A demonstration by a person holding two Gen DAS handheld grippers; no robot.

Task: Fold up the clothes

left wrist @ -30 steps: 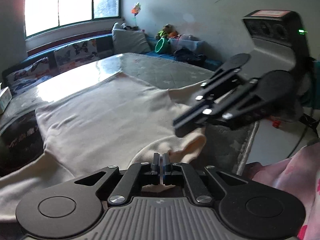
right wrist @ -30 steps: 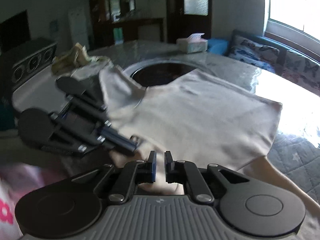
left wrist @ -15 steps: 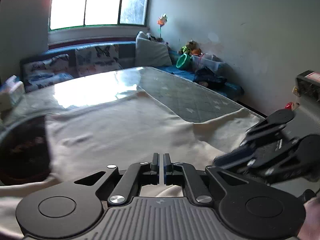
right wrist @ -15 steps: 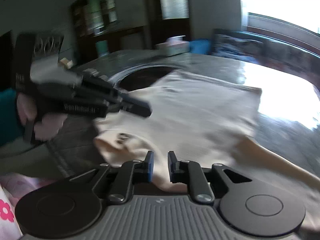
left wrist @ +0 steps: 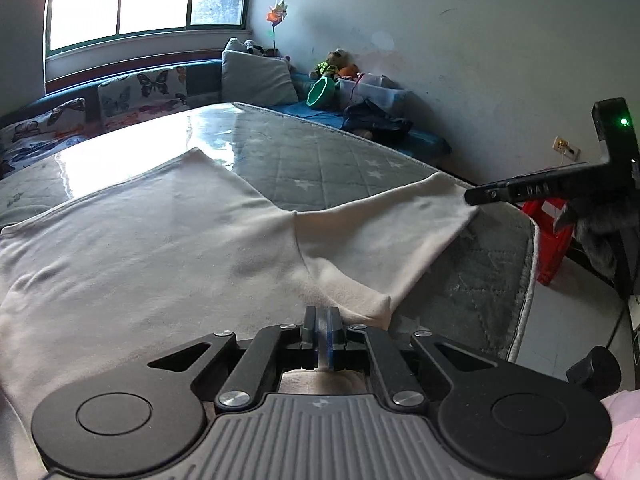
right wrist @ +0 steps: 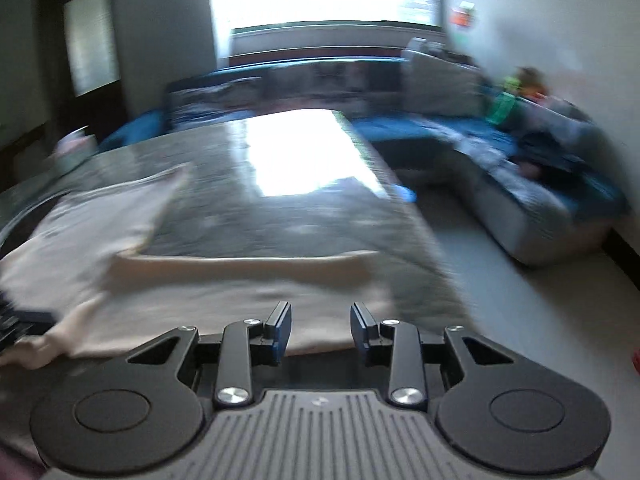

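Where the quilted grey table cover (left wrist: 320,160) spreads flat, one cream long-sleeved garment (left wrist: 160,248) lies body-flat, a sleeve (left wrist: 384,224) stretched toward the table's right edge. Left gripper (left wrist: 321,322): jaws clenched on the garment's near edge beside that sleeve. Right gripper (right wrist: 320,320): jaws have just been opening, now released, nothing pinched, sleeve cloth lying beyond the tips; view blurred. Containers on the blue bench by the wall: green bowl-shaped tub (left wrist: 320,94), tipped on its side, contents not discernible; clear plastic bin (left wrist: 372,88), contents unclear.
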